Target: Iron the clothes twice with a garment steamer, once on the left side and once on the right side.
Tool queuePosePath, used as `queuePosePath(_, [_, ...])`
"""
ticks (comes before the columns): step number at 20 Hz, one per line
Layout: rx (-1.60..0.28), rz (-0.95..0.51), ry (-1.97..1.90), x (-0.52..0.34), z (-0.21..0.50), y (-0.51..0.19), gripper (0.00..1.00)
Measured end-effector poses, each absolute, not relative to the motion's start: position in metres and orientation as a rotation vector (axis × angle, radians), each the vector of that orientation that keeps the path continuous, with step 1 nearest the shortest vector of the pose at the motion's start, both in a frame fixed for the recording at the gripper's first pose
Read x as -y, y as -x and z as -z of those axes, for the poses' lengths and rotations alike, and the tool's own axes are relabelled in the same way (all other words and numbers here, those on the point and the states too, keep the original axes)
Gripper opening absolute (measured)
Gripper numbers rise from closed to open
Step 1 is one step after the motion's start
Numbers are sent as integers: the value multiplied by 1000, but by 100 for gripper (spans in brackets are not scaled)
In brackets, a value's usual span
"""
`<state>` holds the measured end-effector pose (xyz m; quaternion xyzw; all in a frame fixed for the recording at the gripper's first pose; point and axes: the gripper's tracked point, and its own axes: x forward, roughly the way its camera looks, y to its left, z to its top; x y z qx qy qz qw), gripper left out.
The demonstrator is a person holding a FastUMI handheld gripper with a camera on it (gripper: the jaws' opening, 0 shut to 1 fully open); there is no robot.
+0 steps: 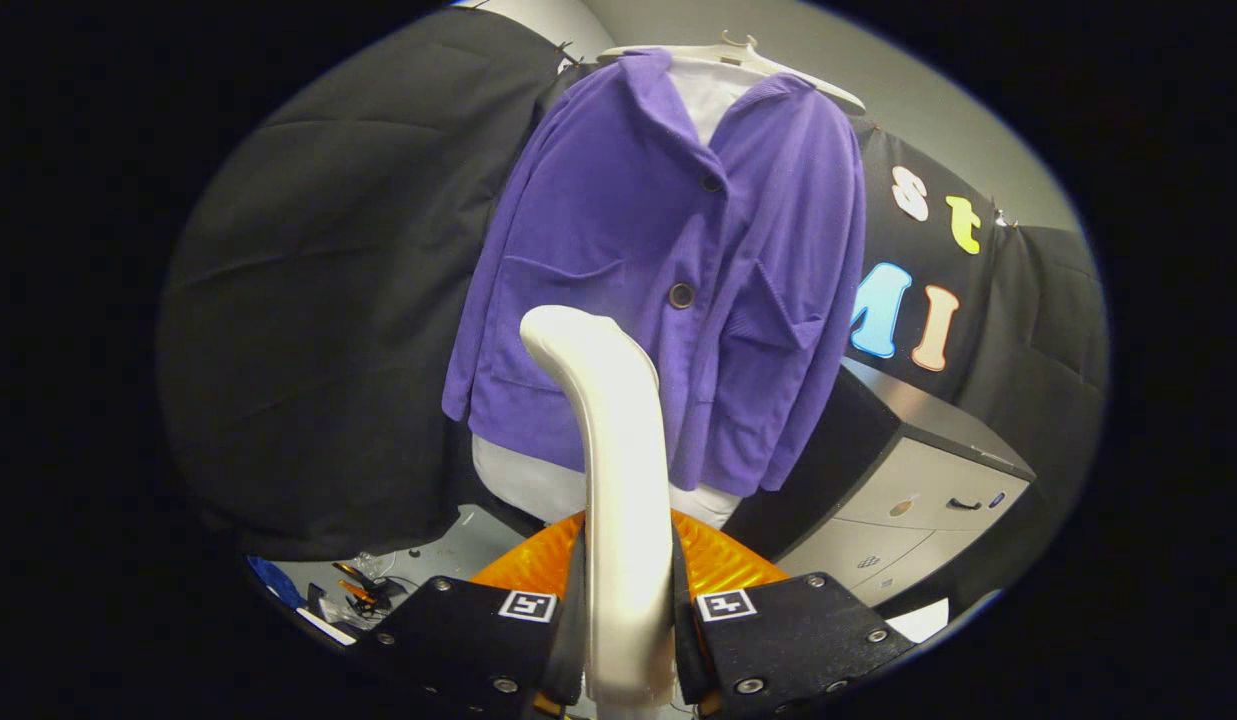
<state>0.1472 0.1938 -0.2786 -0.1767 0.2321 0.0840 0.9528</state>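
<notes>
Black cloth backs the booth, with a grey wall above it. Against the cloth, beyond the fingers, a purple jacket hangs on a white hanger; it is buttoned over a white garment that shows at the collar and below the hem. The gripper is closed on the steamer: both fingers press the sides of its pale handle, which rises between them and curves over just in front of the jacket's lower front, near a dark button. An orange part sits behind the handle, just ahead of the fingers. Right of the jacket stands a grey cabinet. Small clutter lies on the floor, left of the fingers.
</notes>
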Motion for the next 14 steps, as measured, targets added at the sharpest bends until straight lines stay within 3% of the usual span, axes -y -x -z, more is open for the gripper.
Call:
queuePosePath(9, [-388, -82, 172, -40, 181, -98, 37])
queuePosePath(14, [-230, -86, 99, 13, 117, -58, 36])
